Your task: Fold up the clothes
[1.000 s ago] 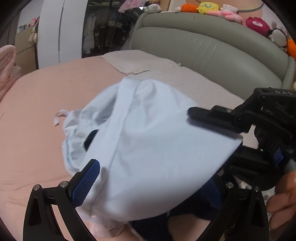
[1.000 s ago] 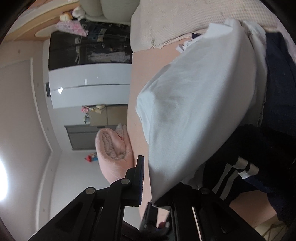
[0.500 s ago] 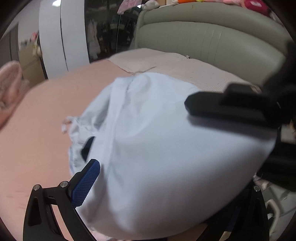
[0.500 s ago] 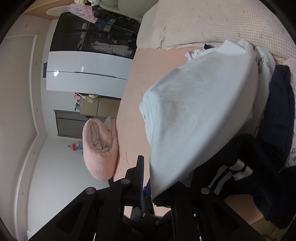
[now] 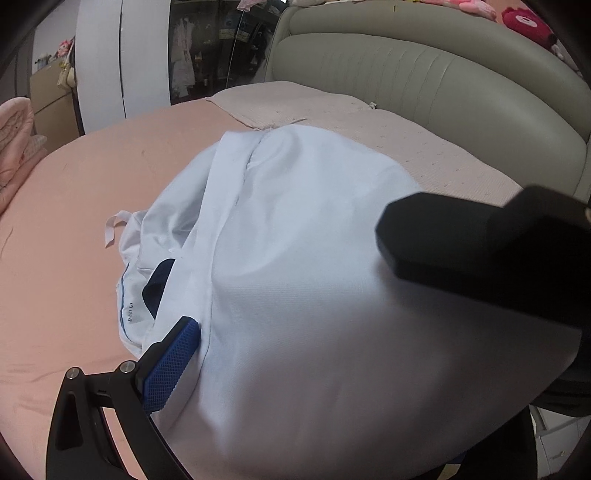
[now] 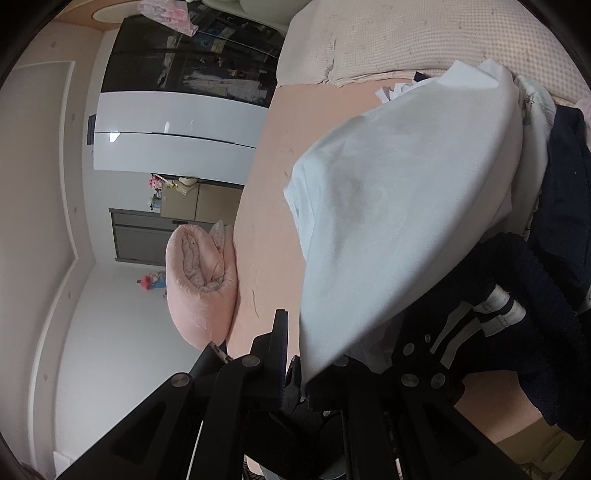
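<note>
A pale blue garment (image 5: 314,258) is lifted off the pink bed (image 5: 66,229) and drapes across my left gripper (image 5: 321,354). That gripper stands open; its blue-padded left finger (image 5: 170,369) shows beside the cloth, and the other finger is hidden under it. In the left wrist view my right gripper's black body (image 5: 480,251) lies over the garment at the right. My right gripper (image 6: 295,358) is shut on the garment's edge (image 6: 388,221), which hangs stretched from its jaws. A dark navy garment with white stripes (image 6: 517,295) lies beneath.
A grey-green padded headboard (image 5: 406,81) and a beige cover (image 5: 288,99) bound the bed's far side. A rolled pink quilt (image 6: 199,280) sits at the bed's edge. A white and dark wardrobe (image 5: 147,55) stands behind. Plush toys (image 5: 517,18) line the headboard top.
The garment has been raised and pulled closer, filling more of the left wrist view. The right gripper has swung across its right part and still grips the edge.
</note>
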`<state>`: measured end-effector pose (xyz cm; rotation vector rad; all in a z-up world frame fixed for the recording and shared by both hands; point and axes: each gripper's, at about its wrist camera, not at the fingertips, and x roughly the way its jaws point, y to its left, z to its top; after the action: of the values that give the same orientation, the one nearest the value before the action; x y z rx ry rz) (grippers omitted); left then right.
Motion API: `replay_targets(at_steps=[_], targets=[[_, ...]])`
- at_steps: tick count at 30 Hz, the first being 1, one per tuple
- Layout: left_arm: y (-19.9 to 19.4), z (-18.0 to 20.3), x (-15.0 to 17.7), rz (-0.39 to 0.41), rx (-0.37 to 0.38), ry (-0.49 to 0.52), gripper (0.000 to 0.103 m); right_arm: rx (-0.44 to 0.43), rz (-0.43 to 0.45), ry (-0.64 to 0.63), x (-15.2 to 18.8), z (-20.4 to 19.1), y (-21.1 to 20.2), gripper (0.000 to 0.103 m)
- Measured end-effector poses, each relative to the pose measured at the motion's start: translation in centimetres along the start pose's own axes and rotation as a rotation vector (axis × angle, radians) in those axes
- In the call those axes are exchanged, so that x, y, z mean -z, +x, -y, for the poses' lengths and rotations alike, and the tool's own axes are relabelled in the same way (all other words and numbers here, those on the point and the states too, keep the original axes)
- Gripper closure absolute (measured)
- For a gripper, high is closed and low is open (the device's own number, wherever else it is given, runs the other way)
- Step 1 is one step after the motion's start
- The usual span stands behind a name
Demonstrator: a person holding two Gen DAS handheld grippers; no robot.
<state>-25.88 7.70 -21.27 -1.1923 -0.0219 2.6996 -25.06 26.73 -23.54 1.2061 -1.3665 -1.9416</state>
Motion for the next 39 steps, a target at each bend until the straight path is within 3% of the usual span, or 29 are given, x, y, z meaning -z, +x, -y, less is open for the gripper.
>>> replay_targets(at_steps=[6,14,16,18,20,24,30,34,36,39], targets=[[0.9,-0.1,-0.3,-0.05,-0.025,0.002,0.0,0.001,-0.009,0.007,0.2,0.3,-0.1,0.096],[1.0,-0.1,-0.2,-0.041,-0.033,-0.038,0.001,-0.009,-0.008,0.017,0.6,0.4,-0.2,0.096],[1.1,-0.3,-0.3,-0.044,-0.042,-0.05,0.015,-0.011,-0.01,0.018,0.7,0.5,-0.3,0.095],[1.0,-0.7,-0.2,-0.042,-0.065,-0.064,0.045,-0.009,-0.01,0.021,1.0,0.6,-0.4,0.095],[0.8,-1.1,0.0,-0.035,-0.083,-0.077,0.059,-0.014,-0.017,0.013,1.3,0.6,-0.5,0.094],[0.3,-1.7,0.4,-0.014,-0.069,-0.11,0.076,-0.017,-0.015,0.011,1.7,0.9,-0.7,0.094],[-0.5,-2.0,0.5,-0.003,-0.053,-0.123,0.085,-0.026,-0.015,0.05,1.8,1.8,-1.1,0.092],[-1.0,-2.2,0.5,0.003,-0.043,-0.13,0.087,-0.053,-0.013,0.057,2.0,1.9,-1.3,0.072],[-1.2,-2.2,0.6,0.007,-0.038,-0.134,0.087,-0.084,-0.009,0.055,2.1,1.5,-1.2,0.05],[-1.7,-2.4,0.5,0.014,-0.032,-0.137,0.088,-0.073,-0.013,0.065,1.9,1.2,-1.0,0.038]])
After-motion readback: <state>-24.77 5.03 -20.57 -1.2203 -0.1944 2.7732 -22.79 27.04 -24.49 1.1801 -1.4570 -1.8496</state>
